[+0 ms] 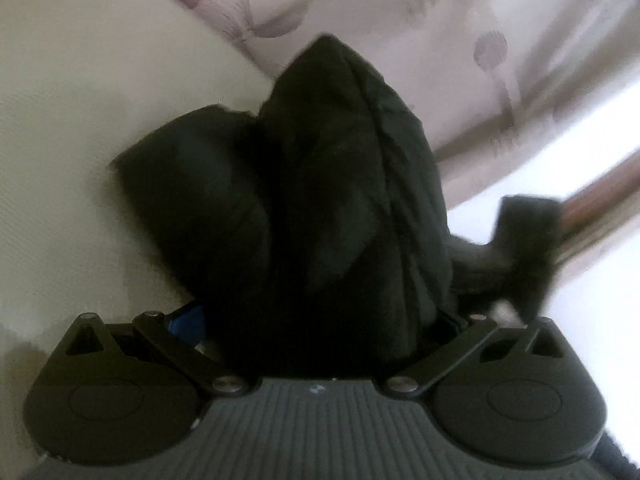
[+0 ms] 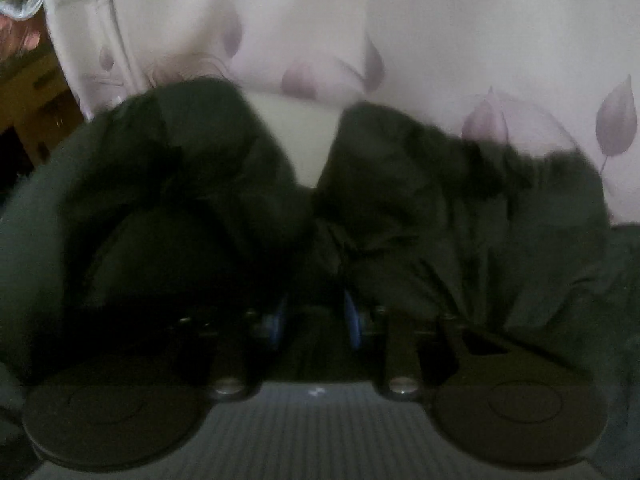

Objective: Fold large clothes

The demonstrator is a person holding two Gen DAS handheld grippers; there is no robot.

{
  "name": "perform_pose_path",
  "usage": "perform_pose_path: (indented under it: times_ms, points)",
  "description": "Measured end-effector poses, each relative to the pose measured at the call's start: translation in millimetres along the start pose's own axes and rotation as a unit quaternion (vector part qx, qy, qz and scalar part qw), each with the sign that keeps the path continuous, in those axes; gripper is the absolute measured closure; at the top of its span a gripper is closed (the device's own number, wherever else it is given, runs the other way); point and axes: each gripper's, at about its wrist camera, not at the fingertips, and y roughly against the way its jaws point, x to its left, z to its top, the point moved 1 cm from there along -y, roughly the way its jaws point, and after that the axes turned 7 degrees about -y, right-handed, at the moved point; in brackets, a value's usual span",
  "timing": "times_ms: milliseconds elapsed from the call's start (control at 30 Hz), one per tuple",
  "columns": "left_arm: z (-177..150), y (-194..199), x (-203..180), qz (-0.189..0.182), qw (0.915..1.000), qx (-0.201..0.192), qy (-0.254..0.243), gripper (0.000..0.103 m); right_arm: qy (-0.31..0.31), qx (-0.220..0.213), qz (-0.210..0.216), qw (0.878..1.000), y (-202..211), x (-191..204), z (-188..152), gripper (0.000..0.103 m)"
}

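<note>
A large dark green-black padded garment (image 1: 320, 200) fills the middle of the left wrist view. It bulges up between the jaws of my left gripper (image 1: 316, 320), which is shut on a thick fold of it; the fingertips are buried in cloth. In the right wrist view the same garment (image 2: 440, 220) drapes in two lobes over my right gripper (image 2: 316, 316), which is shut on the cloth between its blue pads (image 2: 352, 320). Both views are blurred.
A pale sheet with purple leaf print (image 2: 360, 40) lies beyond the garment. A cream surface (image 1: 80, 120) lies at the left. A brown rail (image 1: 600, 196) and a dark block (image 1: 524, 224) show at the right. Wooden furniture (image 2: 32, 100) stands at far left.
</note>
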Motion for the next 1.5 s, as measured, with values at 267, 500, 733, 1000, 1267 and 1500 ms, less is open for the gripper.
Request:
perform_pose_path:
  times_ms: [267,500,733,1000,1267,1500]
  points:
    - [7,-9,8,-0.014,0.9998,-0.003,-0.015,0.0,-0.031,-0.176,-0.178,0.968,146,-147,-13,0.024]
    - [13,-15,10,-0.014,0.9997,-0.006,-0.017,0.005,-0.282,-0.04,-0.129,0.95,161,-323,-74,0.016]
    - [4,-1,27,-0.039,0.9988,-0.01,0.029,0.039,-0.326,-0.04,-0.05,0.943,154,-302,-130,0.033]
    - [-21,41,46,-0.079,0.9953,-0.004,0.055,0.043,-0.288,0.003,-0.021,0.957,208,-198,-194,0.044]
    - [0,38,36,-0.058,0.9982,0.016,-0.008,0.012,-0.102,-0.24,-0.057,0.964,285,-94,-104,0.044]
    - [0,32,43,-0.074,0.9968,0.025,-0.014,0.04,0.044,-0.118,0.0,0.992,139,-25,-46,0.075]
